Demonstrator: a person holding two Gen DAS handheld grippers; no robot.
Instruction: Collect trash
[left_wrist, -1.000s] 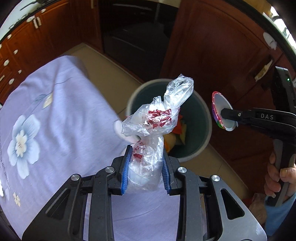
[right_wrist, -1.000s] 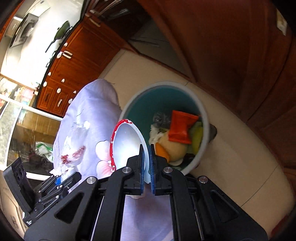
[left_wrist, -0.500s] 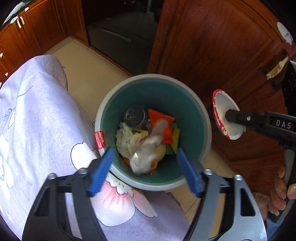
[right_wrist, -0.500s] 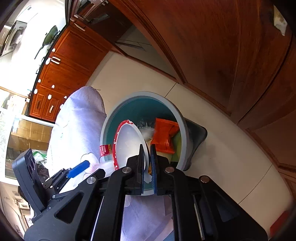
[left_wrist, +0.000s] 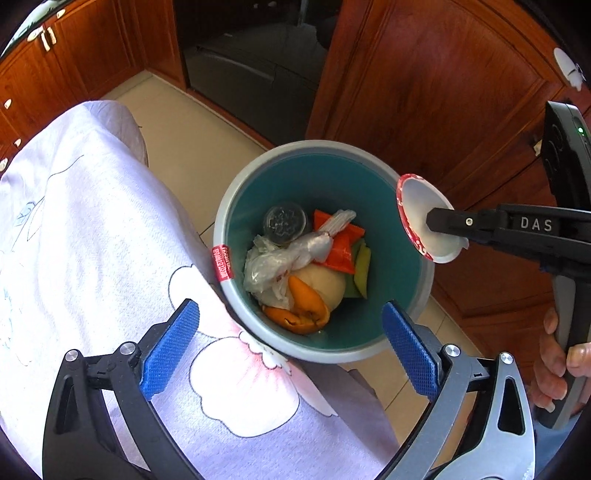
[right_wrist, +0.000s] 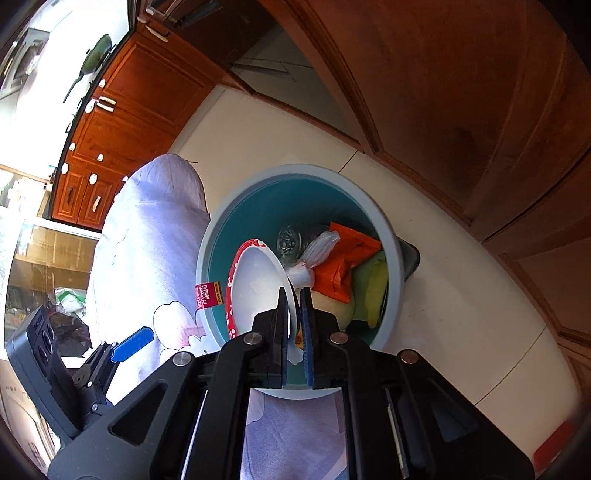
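A round bin with a grey rim and teal inside stands on the floor beside the table; it also shows in the right wrist view. A clear plastic bag lies inside it on orange wrappers, peel and a bottle. My left gripper is open and empty above the bin's near rim. My right gripper is shut on a white paper plate with a red rim, held on edge over the bin; the plate also shows in the left wrist view.
The table under a lilac flowered cloth sits left of the bin and touches its rim. Dark wooden cabinet doors stand close behind the bin. Beige floor tiles surround it.
My left gripper opened and let go of the plastic bag, which fell into the bin. My right gripper carried the plate over the bin's opening.
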